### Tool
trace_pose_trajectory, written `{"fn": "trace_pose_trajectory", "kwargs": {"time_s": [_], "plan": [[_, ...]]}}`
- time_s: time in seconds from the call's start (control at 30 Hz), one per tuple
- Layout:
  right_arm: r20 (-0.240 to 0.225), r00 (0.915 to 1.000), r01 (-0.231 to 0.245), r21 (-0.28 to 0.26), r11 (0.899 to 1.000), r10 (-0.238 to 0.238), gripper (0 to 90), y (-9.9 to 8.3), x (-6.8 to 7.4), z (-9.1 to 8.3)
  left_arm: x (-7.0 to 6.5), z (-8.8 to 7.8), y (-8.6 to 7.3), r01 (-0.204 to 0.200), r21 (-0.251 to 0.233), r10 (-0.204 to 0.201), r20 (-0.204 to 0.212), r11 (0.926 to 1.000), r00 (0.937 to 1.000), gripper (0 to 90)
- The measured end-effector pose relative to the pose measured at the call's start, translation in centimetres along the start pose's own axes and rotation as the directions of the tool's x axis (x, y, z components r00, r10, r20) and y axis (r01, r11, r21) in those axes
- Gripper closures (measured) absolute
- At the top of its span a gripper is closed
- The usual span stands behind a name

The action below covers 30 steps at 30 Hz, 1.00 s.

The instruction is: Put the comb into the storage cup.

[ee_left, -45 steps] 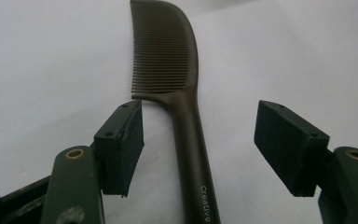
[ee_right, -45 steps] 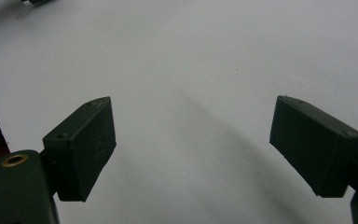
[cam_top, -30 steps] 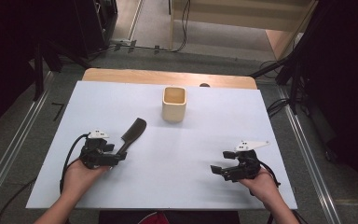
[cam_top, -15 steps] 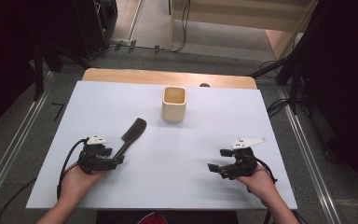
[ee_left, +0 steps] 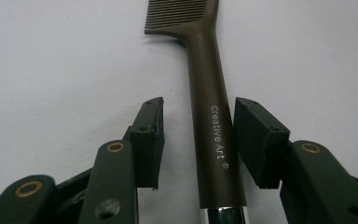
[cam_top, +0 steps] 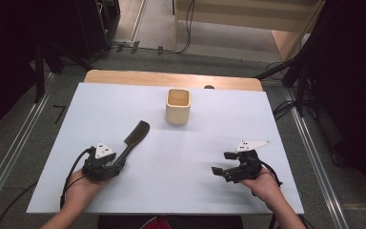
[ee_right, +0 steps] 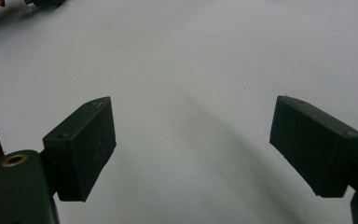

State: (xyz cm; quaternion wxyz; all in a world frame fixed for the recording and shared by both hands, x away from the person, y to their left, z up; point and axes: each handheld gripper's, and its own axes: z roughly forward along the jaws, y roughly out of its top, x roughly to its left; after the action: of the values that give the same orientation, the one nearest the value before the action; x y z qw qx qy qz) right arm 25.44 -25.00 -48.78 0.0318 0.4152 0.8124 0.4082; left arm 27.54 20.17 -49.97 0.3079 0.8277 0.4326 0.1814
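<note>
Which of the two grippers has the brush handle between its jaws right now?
The left gripper: the brown brush handle lies between its jaws, which have just been closing, pads not yet pressing. The right gripper stands open over bare table.

A pale wooden square cup (cam_top: 177,106) stands upright toward twelve o'clock on the white rectangular table sheet (cam_top: 209,138), near its far edge, behind which a light wooden tabletop strip (cam_top: 124,77) runs across and grey floor lies beyond.
</note>
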Motion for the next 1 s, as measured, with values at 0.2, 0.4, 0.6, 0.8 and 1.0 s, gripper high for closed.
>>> {"fn": "trace_pose_trajectory", "kwargs": {"time_s": [0.2, 0.4, 0.6, 0.8, 1.0], "plan": [[0.001, 1.0, -0.001, -0.001, 1.0, 0.001, 12.6, 0.0, 0.0, 0.0, -0.4, 0.0, 0.1, -0.003, 0.001, 0.003, 0.006, 1.0, 1.0, 66.6], [0.001, 1.0, 0.001, -0.002, 1.0, -0.001, 12.6, 0.0, 0.0, 0.0, -0.2, 0.1, 0.1, 0.032, 0.002, -0.032, 0.028, 0.9995, 0.9991, 73.2], [-0.001, 1.0, 0.002, -0.002, 1.0, -0.002, 12.7, 0.0, 0.0, 0.0, 0.1, 0.1, 0.5, 0.051, 0.026, -0.052, 0.042, 0.9983, 0.9978, 73.6], [-0.004, 1.0, 0.007, 0.0, 1.0, -0.007, 12.7, 0.0, 0.0, 0.0, 0.6, 0.0, 0.7, 0.09, 0.033, -0.092, 0.073, 0.9954, 0.993, 73.8], [-0.003, 1.0, 0.004, 0.001, 1.0, -0.004, 12.6, 0.0, 0.0, 0.0, 0.8, 0.0, 0.9, 0.097, 0.039, -0.101, 0.089, 0.9945, 0.9909, 73.9]]}}
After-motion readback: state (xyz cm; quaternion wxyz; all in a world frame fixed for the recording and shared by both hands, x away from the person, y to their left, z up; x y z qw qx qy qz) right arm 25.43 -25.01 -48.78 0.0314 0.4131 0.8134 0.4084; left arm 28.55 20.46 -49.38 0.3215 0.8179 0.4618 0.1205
